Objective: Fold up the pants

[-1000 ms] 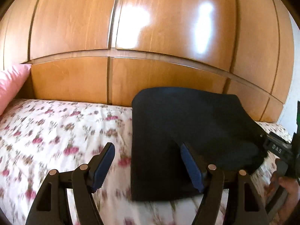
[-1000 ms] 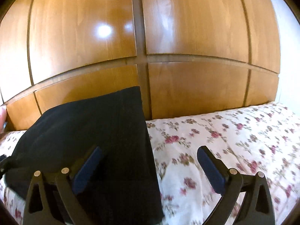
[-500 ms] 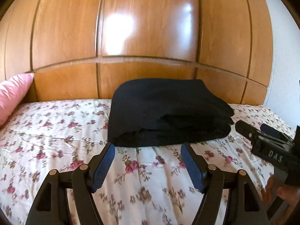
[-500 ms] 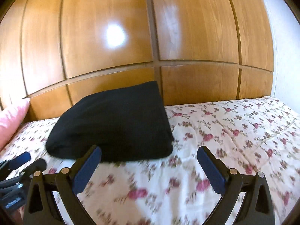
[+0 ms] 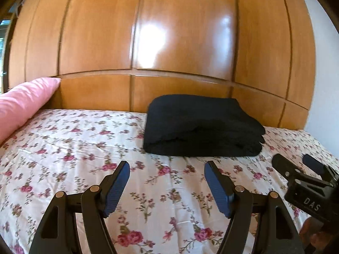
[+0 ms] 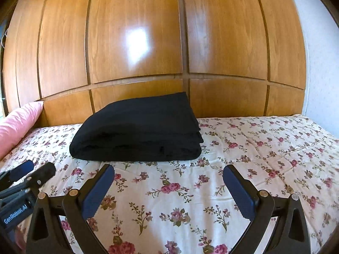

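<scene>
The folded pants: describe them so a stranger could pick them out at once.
Start at the tall glossy wooden panelled wall behind the bed, then drop to the white bedspread printed with pink roses. Lying on it, close to the wall, is the black fabric bundle of folded pants. It is the only dark, plain item there; the plain pink pillow sits apart at the bed's left end.

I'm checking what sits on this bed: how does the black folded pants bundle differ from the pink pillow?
The folded pants are black; the pillow is pink. The pants lie flat in stacked layers mid-bed near the wooden headboard, whereas the pillow stands tilted at the bed's left edge. The pants are fully in view; the pillow is cut off by the frame. Both rest on the floral bedspread, and neither gripper touches them.
</scene>
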`<state>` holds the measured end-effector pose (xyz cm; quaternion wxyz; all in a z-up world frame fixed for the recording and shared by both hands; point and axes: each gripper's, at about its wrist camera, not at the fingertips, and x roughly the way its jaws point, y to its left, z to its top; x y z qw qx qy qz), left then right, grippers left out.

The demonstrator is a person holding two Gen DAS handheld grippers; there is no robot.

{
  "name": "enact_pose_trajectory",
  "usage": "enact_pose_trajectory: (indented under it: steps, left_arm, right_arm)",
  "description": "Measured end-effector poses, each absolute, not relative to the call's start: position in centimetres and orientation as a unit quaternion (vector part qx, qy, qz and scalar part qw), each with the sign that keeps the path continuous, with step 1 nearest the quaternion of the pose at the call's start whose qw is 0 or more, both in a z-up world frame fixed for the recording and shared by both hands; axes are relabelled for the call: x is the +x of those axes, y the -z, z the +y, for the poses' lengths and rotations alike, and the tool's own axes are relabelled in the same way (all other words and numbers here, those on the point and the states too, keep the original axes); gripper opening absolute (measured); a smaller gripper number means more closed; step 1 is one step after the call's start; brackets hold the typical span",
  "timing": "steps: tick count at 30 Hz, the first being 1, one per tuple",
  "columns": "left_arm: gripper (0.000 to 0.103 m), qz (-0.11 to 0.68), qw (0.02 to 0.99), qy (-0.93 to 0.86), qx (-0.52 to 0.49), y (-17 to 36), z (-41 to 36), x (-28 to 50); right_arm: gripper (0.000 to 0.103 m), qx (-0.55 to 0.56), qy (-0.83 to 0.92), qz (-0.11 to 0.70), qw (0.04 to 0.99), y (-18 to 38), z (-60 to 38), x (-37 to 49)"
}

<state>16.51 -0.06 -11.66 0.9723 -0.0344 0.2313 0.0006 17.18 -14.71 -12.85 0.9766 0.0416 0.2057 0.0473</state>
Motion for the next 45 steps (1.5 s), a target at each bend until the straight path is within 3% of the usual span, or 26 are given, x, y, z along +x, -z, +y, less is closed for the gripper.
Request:
enact_pose_trajectory:
  steps: [42, 44, 45]
  left_arm:
    - [0.074, 0.244, 0.97, 0.003, -0.011, 12.13, -0.64, 17.07]
    - [0.073, 0.244, 0.97, 0.004, -0.011, 12.13, -0.61, 17.07]
    - [0.066, 0.244, 0.97, 0.004, -0.01, 12.12, -0.62, 17.06]
  right_arm:
    - [0.103, 0.025, -0.052, 0.208, 0.976, 13.12, -14.05, 17.35]
    - [0.103, 0.026, -0.051, 0.207, 0.977, 13.11, -14.05, 17.32]
    - [0.103, 0.026, -0.052, 0.207, 0.977, 13.11, -14.05, 17.31]
